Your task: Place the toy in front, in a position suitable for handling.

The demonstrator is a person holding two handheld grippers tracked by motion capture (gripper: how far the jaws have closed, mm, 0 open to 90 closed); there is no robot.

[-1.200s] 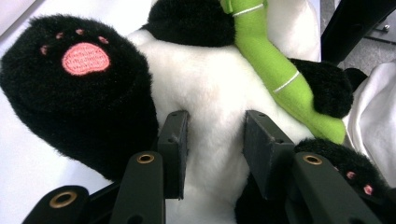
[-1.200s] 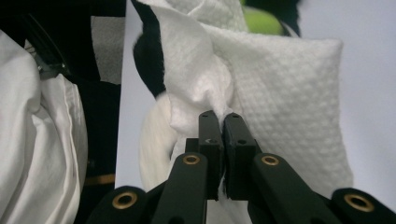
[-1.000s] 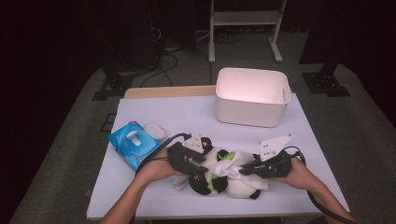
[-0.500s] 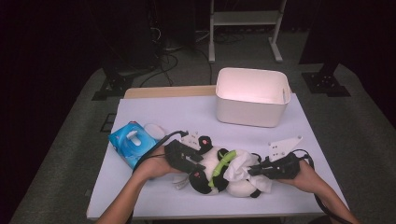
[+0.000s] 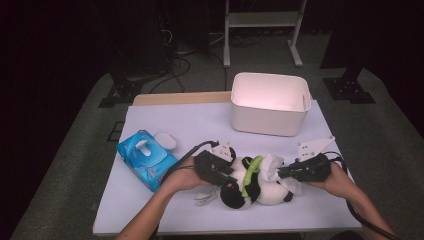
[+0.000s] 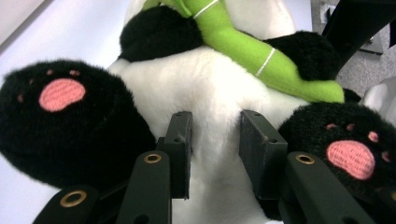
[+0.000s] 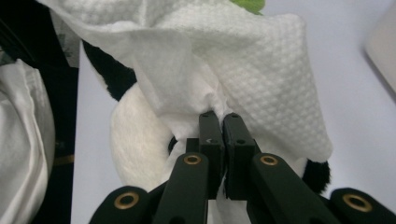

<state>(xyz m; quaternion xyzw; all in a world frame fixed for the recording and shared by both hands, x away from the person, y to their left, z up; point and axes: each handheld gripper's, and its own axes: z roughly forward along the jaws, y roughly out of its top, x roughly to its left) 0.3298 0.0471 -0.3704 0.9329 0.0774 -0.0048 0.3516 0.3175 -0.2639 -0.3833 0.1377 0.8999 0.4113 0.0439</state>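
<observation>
A black and white plush panda (image 5: 255, 187) with a green bamboo stalk (image 5: 248, 175) lies on its back near the table's front edge. My left gripper (image 5: 229, 175) comes at it from the left. In the left gripper view its jaws (image 6: 215, 126) pinch the white belly fur (image 6: 210, 93) between the two black feet. My right gripper (image 5: 281, 172) reaches in from the right, shut on a white wipe (image 5: 272, 165). In the right gripper view the gripper (image 7: 219, 119) holds the quilted wipe (image 7: 243, 60) bunched over the panda's body.
A blue wipes pack (image 5: 147, 160) lies at the left with its white lid (image 5: 165, 141) beside it. A white bin (image 5: 270, 102) stands at the back right. The white table (image 5: 190, 120) has bare room in the middle and at the back left.
Both grippers and the panda have shifted slightly to the right. The right gripper has drawn the wipe a little along the panda. Both grips are unchanged.
</observation>
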